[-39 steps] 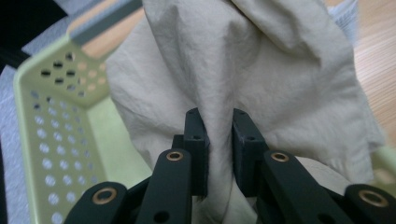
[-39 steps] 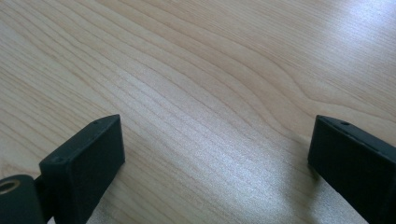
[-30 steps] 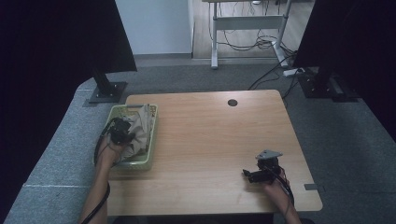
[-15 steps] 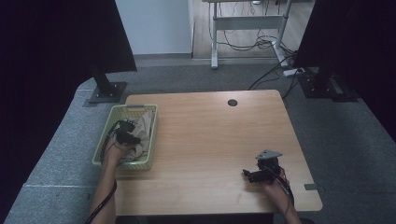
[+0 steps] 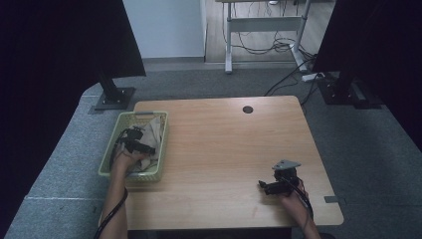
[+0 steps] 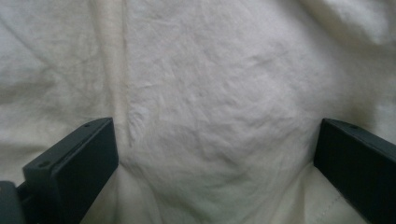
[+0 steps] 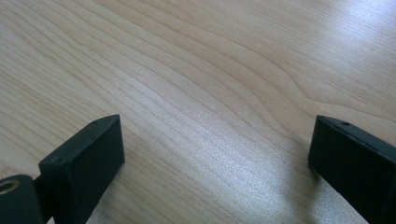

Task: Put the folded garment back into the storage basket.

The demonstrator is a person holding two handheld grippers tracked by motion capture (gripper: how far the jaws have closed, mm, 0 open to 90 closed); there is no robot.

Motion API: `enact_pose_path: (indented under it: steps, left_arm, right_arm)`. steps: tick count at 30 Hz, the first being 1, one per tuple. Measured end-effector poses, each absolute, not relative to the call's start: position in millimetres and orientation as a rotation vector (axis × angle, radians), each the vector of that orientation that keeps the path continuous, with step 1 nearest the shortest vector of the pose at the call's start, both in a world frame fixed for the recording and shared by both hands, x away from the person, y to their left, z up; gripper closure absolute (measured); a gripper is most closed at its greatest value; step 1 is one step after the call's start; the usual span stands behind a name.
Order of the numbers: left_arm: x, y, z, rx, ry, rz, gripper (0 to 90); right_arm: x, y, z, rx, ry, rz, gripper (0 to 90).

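Hovering inside the green basket (image 5: 107,167) at the table's left edge, the left gripper (image 5: 141,145) has just spread its jaws wide. Its own view shows creased cream cloth (image 6: 205,112) lying between them unpinched. The right gripper (image 5: 271,186) rests spread on the bare wooden table (image 7: 196,70).

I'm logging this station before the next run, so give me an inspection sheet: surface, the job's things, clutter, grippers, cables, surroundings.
Surface: wooden table, bare, with a round hole near its far edge.
Job's things: pale cloth crumpled in a green basket at the table's left edge.
Clutter: nothing seen.
Grippers: left gripper down in the basket, open, its jaws having just been opening, with cloth lying between them; right gripper open over bare wood at the near right.
Cables: one trails along each forearm; more lie on the floor beyond the table.
Surroundings: grey carpet, black panels on stands at both sides, a desk frame behind.
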State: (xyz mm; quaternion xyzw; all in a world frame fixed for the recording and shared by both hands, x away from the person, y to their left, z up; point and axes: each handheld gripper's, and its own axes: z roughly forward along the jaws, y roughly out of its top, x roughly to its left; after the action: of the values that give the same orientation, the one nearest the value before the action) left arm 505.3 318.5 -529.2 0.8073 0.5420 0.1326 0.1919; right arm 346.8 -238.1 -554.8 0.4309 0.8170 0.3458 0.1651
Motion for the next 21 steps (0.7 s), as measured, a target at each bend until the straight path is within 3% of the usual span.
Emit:
enact_pose_path:
  steps: [14, 21]
  left_arm:
    - [504, 317, -525, 2.261, 1.541, 0.386, 3.1]
    - [499, 314, -508, 2.198, 1.527, 0.509, 4.1]
  right_arm:
    - [347, -238, -555, 1.228, 2.327, 0.986, 3.3]
    - [347, -238, -555, 1.228, 2.327, 0.985, 3.3]
